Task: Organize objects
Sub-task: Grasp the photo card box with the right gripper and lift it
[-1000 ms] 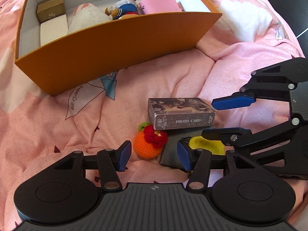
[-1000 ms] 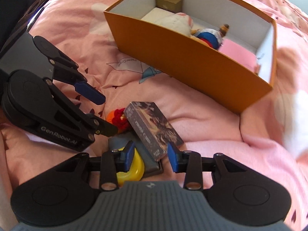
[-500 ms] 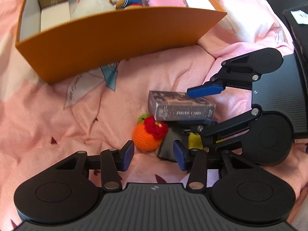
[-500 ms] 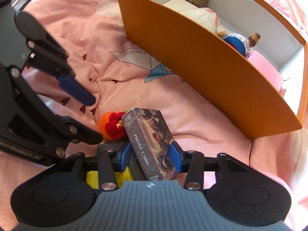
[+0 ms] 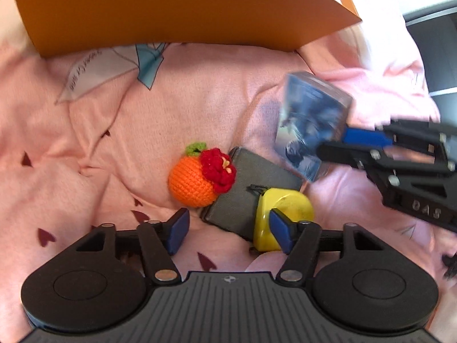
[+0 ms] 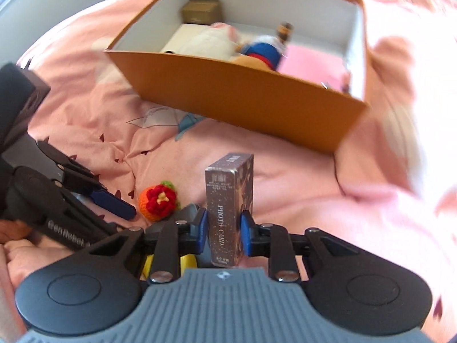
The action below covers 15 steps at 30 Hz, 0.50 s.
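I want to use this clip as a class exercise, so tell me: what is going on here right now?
A person is tidying small things off a pink bedspread into an orange box. The right hand-held gripper has just closed on a photo card box and holds it clear of the bedspread. The left hand-held gripper, its jaws just opened wide and nothing between them, hangs over a crocheted orange, a dark wallet and a yellow tape measure on the bedspread.
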Each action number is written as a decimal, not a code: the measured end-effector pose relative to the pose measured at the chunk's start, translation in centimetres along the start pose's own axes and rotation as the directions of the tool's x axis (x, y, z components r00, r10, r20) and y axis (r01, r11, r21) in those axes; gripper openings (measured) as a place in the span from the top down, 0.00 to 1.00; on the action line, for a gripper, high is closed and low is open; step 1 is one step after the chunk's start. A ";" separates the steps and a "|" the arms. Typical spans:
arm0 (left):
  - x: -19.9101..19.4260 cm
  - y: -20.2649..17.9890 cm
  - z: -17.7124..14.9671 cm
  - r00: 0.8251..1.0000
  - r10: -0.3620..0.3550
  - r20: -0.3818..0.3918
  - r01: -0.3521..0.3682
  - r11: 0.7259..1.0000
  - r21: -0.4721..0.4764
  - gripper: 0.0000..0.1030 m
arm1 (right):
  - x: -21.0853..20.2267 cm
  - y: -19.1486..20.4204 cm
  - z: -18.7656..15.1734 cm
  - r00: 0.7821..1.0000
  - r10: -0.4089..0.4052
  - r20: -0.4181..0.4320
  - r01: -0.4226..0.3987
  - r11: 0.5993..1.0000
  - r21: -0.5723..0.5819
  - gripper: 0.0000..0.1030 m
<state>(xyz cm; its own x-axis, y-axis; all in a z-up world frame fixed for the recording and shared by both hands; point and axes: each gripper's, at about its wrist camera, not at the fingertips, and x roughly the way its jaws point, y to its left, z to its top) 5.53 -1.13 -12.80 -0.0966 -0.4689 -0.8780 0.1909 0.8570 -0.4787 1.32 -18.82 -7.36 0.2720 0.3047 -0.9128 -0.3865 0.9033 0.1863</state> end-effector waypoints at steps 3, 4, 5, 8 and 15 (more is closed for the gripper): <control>0.8 0.2 0.1 0.999 -0.033 -0.005 0.033 0.999 -0.033 0.12 | 0.0 -1.0 -0.8 1.000 0.014 -0.009 -0.014 0.998 0.062 0.76; 1.0 0.2 0.2 0.999 -0.042 -0.006 0.042 0.998 -0.037 0.11 | 0.0 -1.3 -1.0 1.000 0.017 -0.011 -0.016 0.997 0.077 0.76; 1.2 0.4 0.3 0.999 -0.054 -0.004 0.054 0.997 -0.053 0.10 | 0.0 -1.4 -1.1 1.000 0.018 -0.012 -0.017 0.996 0.087 0.76; 1.6 1.1 0.5 0.996 -0.094 0.003 0.093 0.989 -0.117 0.10 | -0.3 -1.8 -1.6 1.000 0.023 -0.011 -0.022 0.995 0.102 0.76; 3.0 1.9 0.8 0.985 -0.171 0.006 0.169 0.967 -0.189 0.04 | -1.6 -3.4 -2.4 0.997 0.077 -0.024 -0.072 0.983 0.170 0.76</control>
<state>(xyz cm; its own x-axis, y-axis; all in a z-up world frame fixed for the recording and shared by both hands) 6.38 -1.09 -16.35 -0.1216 -0.6100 -0.7830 -0.0167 0.7900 -0.6129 0.08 -23.07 -7.35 0.2206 0.3658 -0.9042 -0.2499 0.9173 0.3101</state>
